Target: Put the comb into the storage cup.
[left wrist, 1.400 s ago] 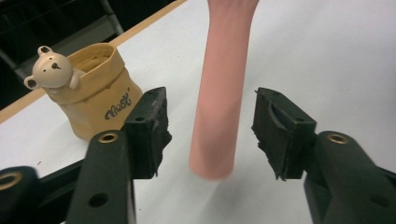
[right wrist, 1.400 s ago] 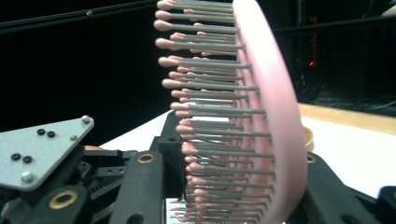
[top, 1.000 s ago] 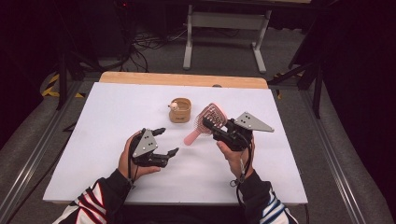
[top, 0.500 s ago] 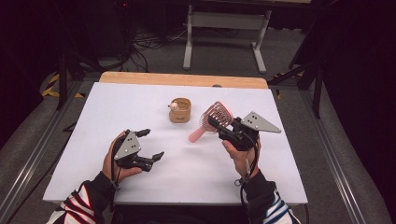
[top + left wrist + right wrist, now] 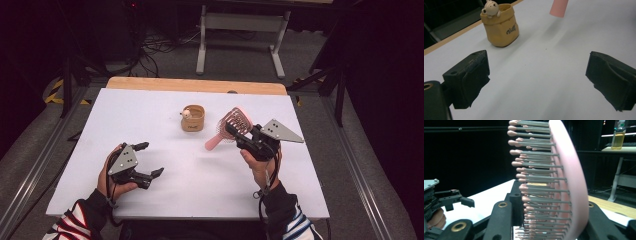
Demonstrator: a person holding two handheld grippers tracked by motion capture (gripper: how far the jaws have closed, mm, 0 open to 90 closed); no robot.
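Clamping pink hairbrush (image 5: 231, 128), right claw (image 5: 235, 131) hides brush head's lower part.

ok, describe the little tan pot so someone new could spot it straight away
Start from the white table and look to its far middle, just short of the wooden strip. The tan pot stands there upright, left of the pink hairbrush clamped in the right gripper. A small bear figure on its rim marks it out.

One pink hairbrush (image 5: 231, 127), one tan pouch-shaped holder (image 5: 192, 118), and two grippers, left (image 5: 148, 160) and right (image 5: 234, 131).
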